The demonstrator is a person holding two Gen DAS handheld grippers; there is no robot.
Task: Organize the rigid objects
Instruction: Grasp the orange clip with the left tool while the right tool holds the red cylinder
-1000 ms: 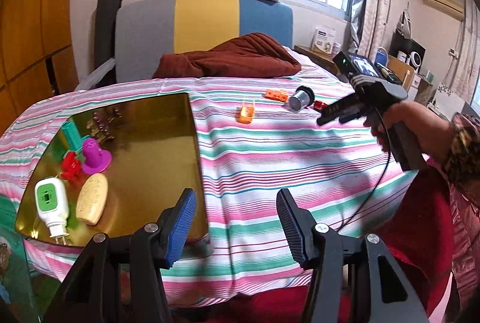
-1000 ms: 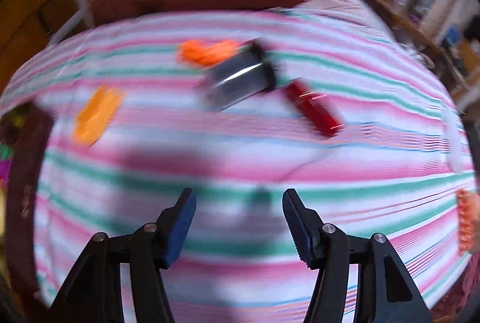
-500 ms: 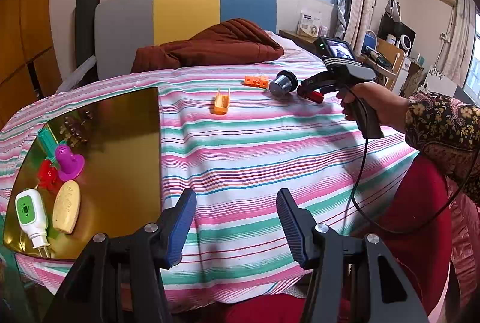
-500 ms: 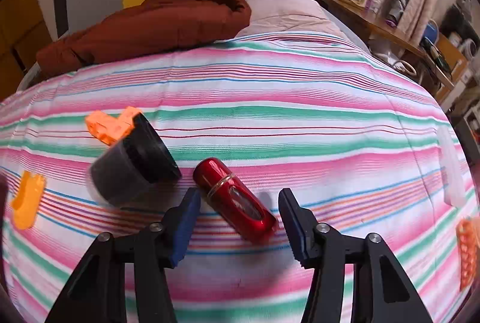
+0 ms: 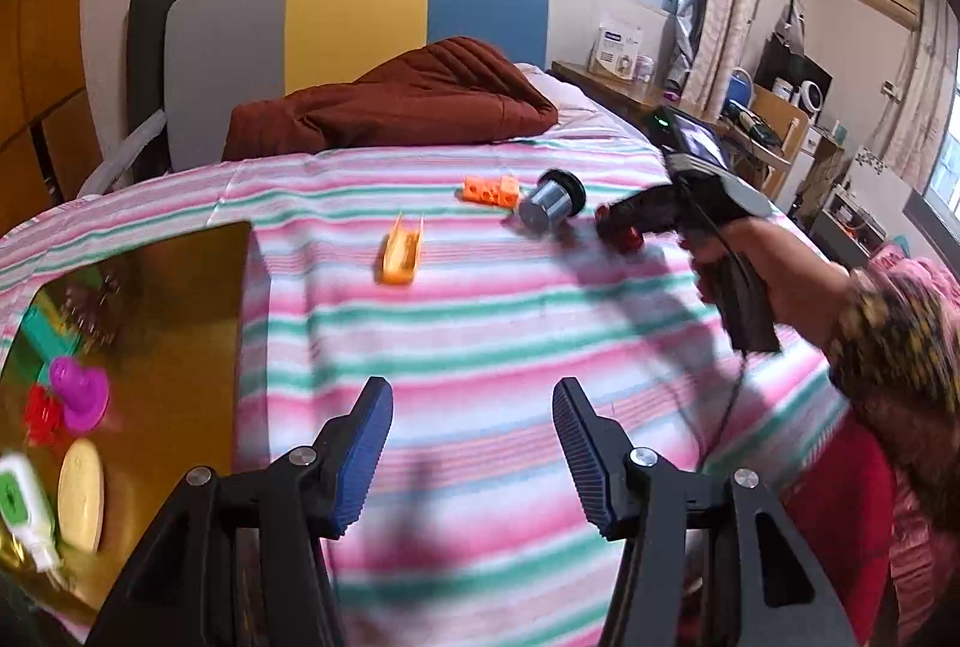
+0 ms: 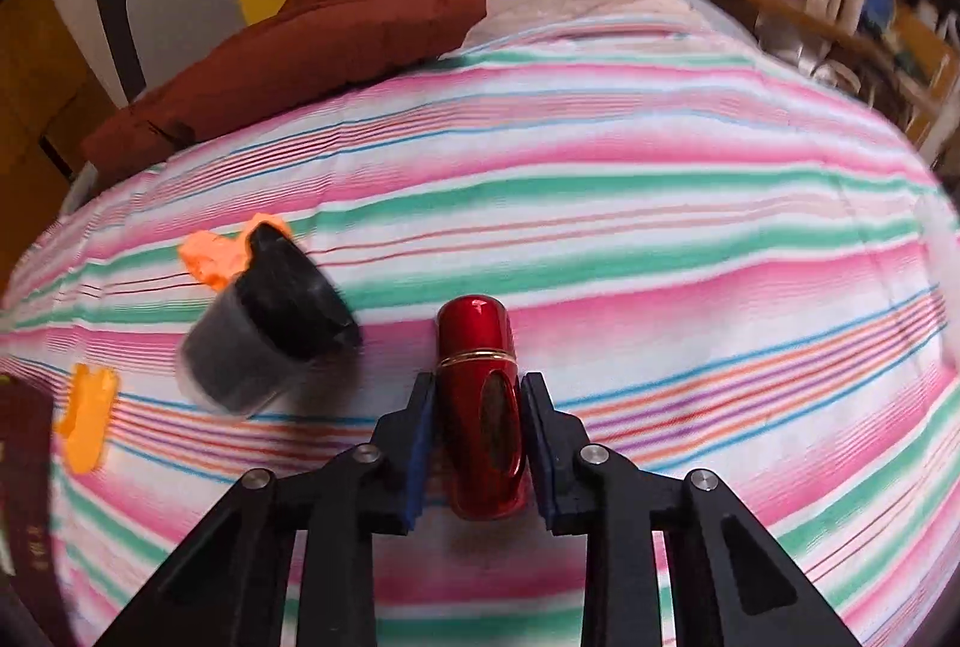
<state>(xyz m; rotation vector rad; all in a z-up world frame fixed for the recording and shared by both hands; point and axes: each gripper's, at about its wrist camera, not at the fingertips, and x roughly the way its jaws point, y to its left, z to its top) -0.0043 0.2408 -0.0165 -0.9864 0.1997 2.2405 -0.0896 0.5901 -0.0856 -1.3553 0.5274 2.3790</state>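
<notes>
**Right wrist view: glossy red tube clamped**

Right tool (image 6: 478,428) pinches a smooth, rounded red tube (image 6: 480,395) with a thin gold band, lying on the striped cloth (image 6: 660,227) beside a black-lidded jar (image 6: 264,329). Left tool (image 5: 473,446) gapes wide, holding nothing, near the gold tray (image 5: 180,347).

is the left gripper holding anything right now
No, the left gripper is open, its two blue pads spread apart with only the striped cloth showing between them.
</notes>
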